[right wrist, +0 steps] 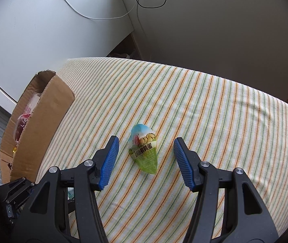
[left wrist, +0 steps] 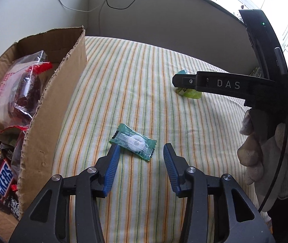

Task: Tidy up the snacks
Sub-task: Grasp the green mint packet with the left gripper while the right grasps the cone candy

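Striped cloth in green, orange and cream (left wrist: 144, 77) covers the table you are working over, with pale walls and loose cables behind it. Your left hand-held gripper (left wrist: 142, 149) hangs with its blue ribbed pads spread wide and nothing between them; the small green-wrapped candy with a white disc inside (left wrist: 132, 142) lies flat on the cloth just ahead, its near left corner close to the left pad. At the table's left edge stands the open brown cardboard box (left wrist: 63, 93), already holding a clear bag with red contents (left wrist: 20, 85) and a Snickers bar (left wrist: 1, 179). Your right hand-held gripper (right wrist: 146, 144) is likewise wide open and empty, straddling the green and blue printed quail egg packet (right wrist: 144, 147), which lies on the cloth without touching either pad. Your white-gloved right hand (left wrist: 265, 158) grips that tool's handle.
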{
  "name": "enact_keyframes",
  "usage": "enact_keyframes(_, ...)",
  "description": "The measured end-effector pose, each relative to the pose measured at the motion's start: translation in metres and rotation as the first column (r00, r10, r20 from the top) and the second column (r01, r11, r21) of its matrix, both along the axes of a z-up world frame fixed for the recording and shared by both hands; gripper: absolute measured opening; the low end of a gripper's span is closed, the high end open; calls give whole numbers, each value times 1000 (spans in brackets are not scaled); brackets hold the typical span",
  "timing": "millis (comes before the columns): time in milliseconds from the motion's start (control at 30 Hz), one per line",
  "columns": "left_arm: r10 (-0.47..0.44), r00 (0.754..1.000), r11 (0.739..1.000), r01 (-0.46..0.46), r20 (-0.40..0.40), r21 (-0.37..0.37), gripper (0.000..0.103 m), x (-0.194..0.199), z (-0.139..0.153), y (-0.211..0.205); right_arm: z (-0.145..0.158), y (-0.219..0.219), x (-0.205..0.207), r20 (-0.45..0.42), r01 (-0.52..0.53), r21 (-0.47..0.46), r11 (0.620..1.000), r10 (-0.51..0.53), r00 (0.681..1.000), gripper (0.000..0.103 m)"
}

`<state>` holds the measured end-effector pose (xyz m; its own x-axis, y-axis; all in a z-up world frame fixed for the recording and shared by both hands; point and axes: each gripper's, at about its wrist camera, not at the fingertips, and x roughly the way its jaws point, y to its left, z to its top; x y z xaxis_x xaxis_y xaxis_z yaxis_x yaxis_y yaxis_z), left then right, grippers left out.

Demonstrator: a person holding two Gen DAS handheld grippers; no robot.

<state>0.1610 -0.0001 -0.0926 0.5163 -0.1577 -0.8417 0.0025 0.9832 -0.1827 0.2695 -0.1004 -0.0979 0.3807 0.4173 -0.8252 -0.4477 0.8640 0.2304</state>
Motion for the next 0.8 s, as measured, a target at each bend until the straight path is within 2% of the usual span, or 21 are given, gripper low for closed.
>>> enact_keyframes(67,-8,1000,1000,8,2,13,44,8,-2,-4,0,4,-1,11,-5,-18,1000,5,1000,59)
enact_keyframes(200,-19,1000,1000,19,14,22,44,19,-4,-11,-1,7,-2,34,-11,-62,998,13,999,48)
enact_keyframes(333,-43,999,997,41,28,71,43,15,-4,-14,-2,5,-1,39,-21,-72,997,24,999,46)
enact_keyframes(400,-55,998,993,51,38,106,40,13,-5,-18,-2,5,-2,50,-27,-84,996,31,998,46)
enact_keyframes(467,-55,997,990,48,46,130,29,9,-4,-20,-2,8,-6,68,-32,-106,994,40,997,45)
enact_keyframes(533,-46,998,991,40,47,131,23,8,-4,-19,-2,11,-8,84,-34,-130,991,45,995,44)
enact_keyframes(667,-47,997,990,40,53,134,21,3,-2,-19,-2,16,-11,100,-50,-159,986,66,993,25)
enact_keyframes(800,-44,998,993,37,55,113,20,-5,0,-12,-2,21,-14,119,-50,-183,982,73,990,25)
